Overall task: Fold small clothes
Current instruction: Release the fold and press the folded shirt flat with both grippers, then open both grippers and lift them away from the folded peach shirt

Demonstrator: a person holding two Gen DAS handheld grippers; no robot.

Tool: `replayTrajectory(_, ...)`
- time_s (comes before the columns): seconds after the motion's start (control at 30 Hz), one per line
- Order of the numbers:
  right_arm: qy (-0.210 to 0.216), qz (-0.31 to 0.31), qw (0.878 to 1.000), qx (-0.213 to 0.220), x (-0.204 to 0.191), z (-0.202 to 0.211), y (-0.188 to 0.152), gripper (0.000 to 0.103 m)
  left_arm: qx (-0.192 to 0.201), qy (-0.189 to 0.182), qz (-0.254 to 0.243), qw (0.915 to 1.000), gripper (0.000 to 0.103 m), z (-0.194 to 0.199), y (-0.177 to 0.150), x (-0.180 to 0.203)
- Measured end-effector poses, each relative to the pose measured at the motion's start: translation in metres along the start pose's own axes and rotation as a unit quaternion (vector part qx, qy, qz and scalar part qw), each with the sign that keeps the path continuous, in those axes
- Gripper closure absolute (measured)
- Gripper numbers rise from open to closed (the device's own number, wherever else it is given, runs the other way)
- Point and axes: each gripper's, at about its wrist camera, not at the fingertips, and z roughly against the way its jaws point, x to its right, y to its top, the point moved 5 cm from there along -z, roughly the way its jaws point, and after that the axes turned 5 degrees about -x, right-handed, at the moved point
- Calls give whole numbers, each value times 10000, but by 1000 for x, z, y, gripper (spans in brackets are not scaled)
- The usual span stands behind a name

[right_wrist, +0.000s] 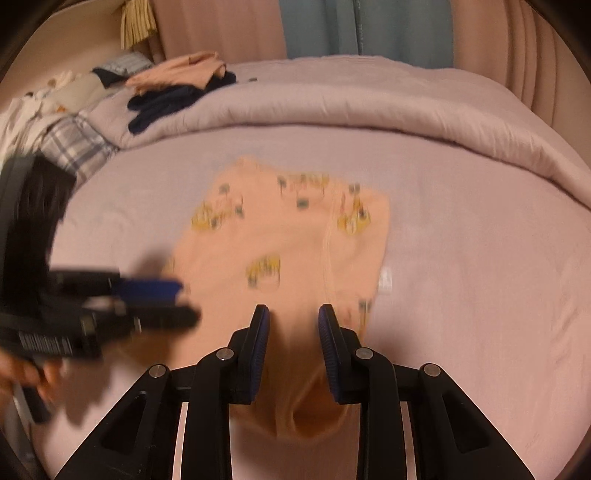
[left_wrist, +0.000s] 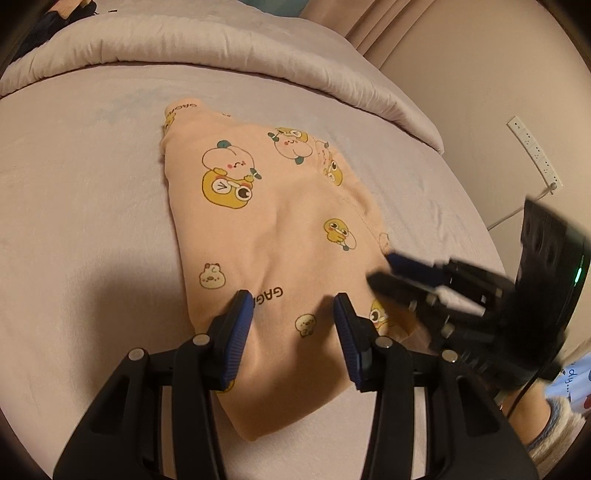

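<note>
A small peach garment (left_wrist: 280,236) printed with yellow cartoon ducks lies folded lengthwise on the pale lilac bed sheet (left_wrist: 81,229). It also shows, blurred, in the right wrist view (right_wrist: 288,243). My left gripper (left_wrist: 293,301) is open, its blue-padded fingers over the garment's near end. My right gripper (right_wrist: 291,314) is open above the garment's near edge, which bunches up beneath it. In the left wrist view the right gripper (left_wrist: 384,269) shows blurred at the garment's right edge. In the right wrist view the left gripper (right_wrist: 181,301) shows blurred at the garment's left edge.
A rolled lilac duvet (right_wrist: 369,110) lies across the far side of the bed. Folded peach and dark clothes (right_wrist: 177,85) sit on it at the back left, beside a plaid pillow (right_wrist: 74,144). Curtains (right_wrist: 369,29) and a wall with a power strip (left_wrist: 535,151) stand beyond.
</note>
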Motion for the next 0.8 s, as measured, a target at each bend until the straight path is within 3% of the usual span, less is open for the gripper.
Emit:
replayTrajectory(0.1, -200, 4, 9997, -160, 2, -8, -16, 74, -31, 28, 26, 10000, 58, -4, -1, 0)
replayTrajectory(0.27, 83, -399, 9990, -167, 13, 0, -26, 74, -87, 36, 81, 9999, 58, -4, -9, -1)
replayTrajectory(0.6, -16, -524, 9983, -269, 14, 18, -38, 74, -226, 181, 322, 9991, 57, 12, -37, 2)
replayTrajectory(0.67, -3, -601, 9978, -266, 16, 26, -43, 74, -242, 251, 337, 9988, 56, 18, -43, 3)
replayTrajectory(0.8, 66, -694, 9975, -144, 16, 44, -51, 72, -227, 566, 354, 9975, 41, 33, -56, 4)
